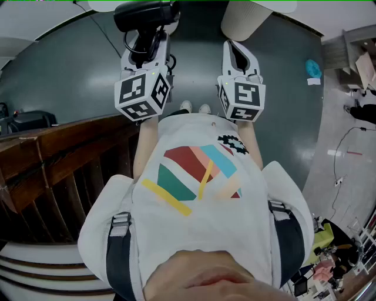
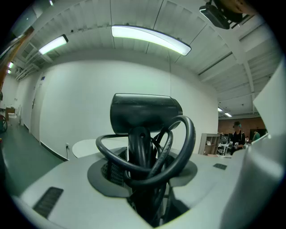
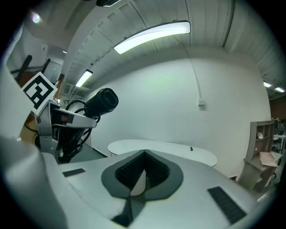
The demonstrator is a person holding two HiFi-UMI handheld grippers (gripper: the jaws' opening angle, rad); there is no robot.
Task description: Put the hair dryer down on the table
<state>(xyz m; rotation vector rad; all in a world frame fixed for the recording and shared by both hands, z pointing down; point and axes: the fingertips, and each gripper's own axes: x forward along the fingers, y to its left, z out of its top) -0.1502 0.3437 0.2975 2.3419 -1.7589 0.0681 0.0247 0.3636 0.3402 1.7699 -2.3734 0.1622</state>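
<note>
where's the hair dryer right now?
Held up in the left gripper at the head view's top left: the hair dryer is clamped by its handle, its cord looped around it, in the air, short of the white table ahead.

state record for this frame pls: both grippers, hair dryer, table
left gripper: shut on the hair dryer, gripped by the handle, barrel at the far end
cord: looped in coils round the handle
right gripper: shut, nothing between the jaws
table: white, rounded, ahead of both grippers
hair dryer vs table: apart; held in the air, not yet set down
</note>
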